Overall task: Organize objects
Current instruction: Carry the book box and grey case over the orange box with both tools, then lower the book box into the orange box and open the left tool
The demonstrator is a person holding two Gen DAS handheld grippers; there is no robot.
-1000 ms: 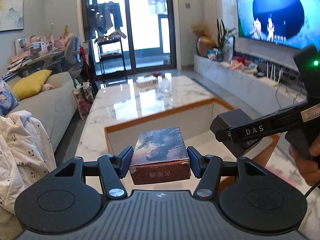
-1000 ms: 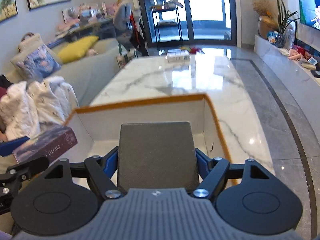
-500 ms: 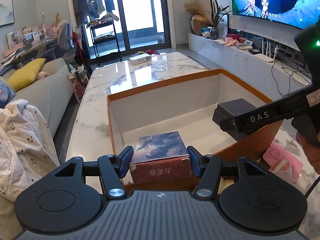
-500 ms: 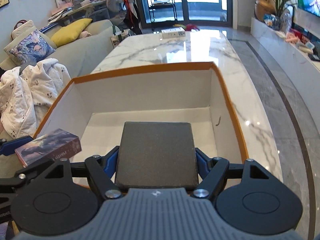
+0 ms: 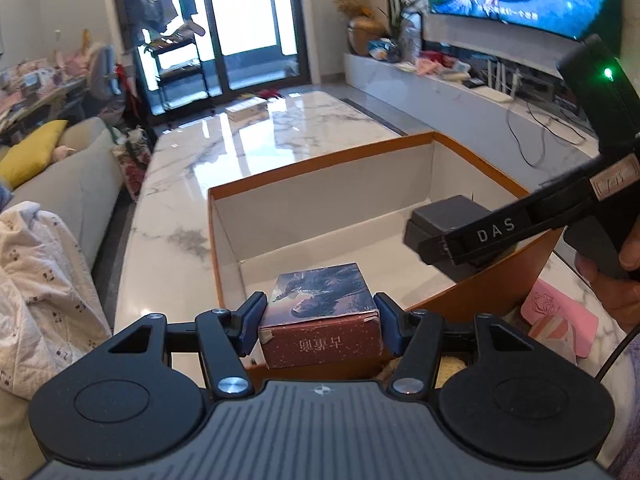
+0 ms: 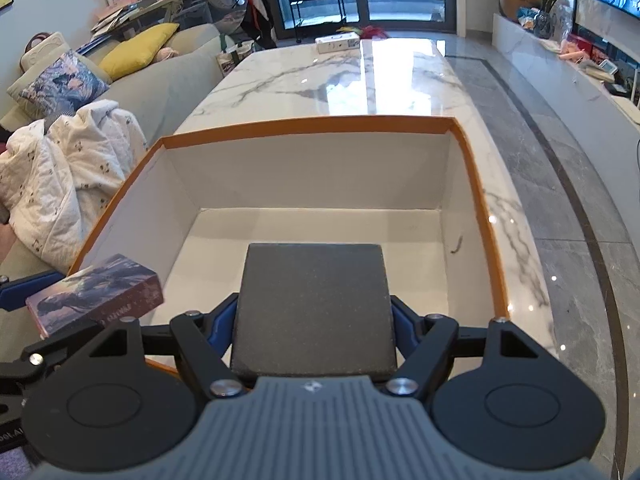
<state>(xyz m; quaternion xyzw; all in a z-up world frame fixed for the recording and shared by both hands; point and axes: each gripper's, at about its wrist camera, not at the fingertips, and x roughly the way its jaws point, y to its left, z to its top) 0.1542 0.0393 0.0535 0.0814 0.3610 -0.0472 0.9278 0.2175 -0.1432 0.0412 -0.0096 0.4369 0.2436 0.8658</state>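
Red-ended picture box (image 5: 320, 312) sits clamped between the left gripper's (image 5: 320, 320) fingers above the near edge of the orange-rimmed tray (image 6: 308, 125); the right gripper (image 6: 314, 320) grips a dark grey box (image 6: 314, 304) over the tray's white floor; marble table (image 6: 340, 76) beneath.

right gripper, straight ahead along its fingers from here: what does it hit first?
Likely the far inner wall of the orange-rimmed box. The right gripper, shut on the dark grey box, points over the bare box floor; depth is unclear, so a downward tilt would meet the floor first.
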